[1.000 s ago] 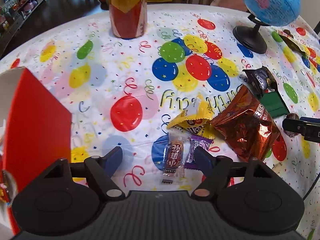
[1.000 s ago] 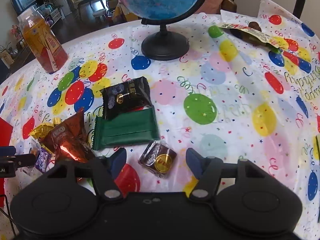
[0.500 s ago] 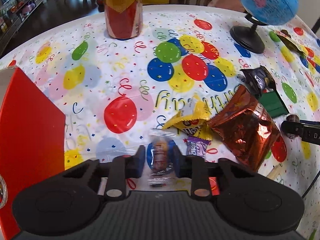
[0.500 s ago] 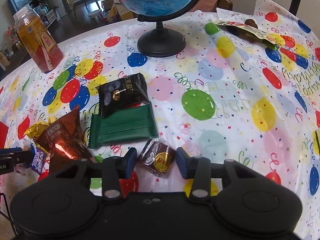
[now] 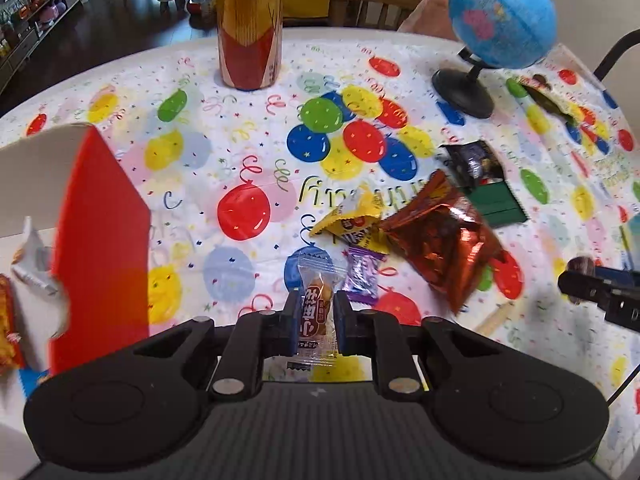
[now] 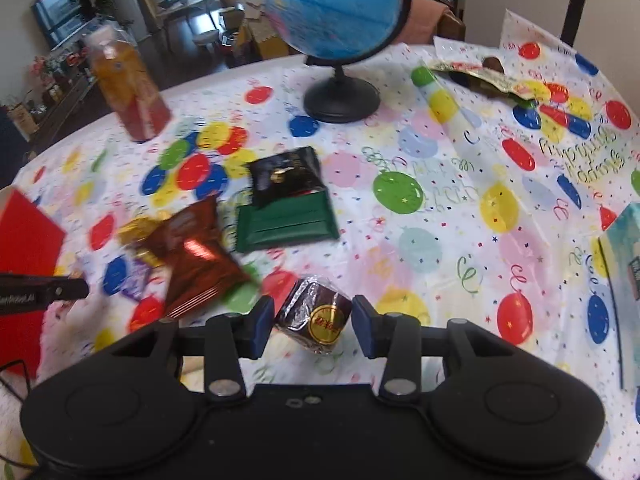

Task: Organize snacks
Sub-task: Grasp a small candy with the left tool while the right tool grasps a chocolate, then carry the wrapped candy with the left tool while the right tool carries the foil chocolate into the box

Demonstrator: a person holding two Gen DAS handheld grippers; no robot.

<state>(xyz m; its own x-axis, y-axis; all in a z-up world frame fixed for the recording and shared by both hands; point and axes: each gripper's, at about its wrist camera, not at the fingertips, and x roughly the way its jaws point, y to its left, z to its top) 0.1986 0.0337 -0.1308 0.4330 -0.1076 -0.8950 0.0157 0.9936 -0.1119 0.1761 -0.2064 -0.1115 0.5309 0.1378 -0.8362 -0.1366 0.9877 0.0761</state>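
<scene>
Clear-wrapped candy (image 5: 317, 307) sits pinched in the left gripper (image 5: 316, 320) jaws, the right gripper (image 6: 313, 322) jaws narrow around the brown sweet (image 6: 316, 318) though whether clamped I cannot tell, and both picks look bound next for the red box (image 5: 96, 232).

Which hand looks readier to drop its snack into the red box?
Left. The left gripper already pinches a clear-wrapped candy, and the red box sits right beside it.

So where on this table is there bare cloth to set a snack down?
Bare cloth lies between the bottle and the red box, and right of the green packet toward the teal box. It is crowded around the orange foil bag, yellow packet and purple candy.
</scene>
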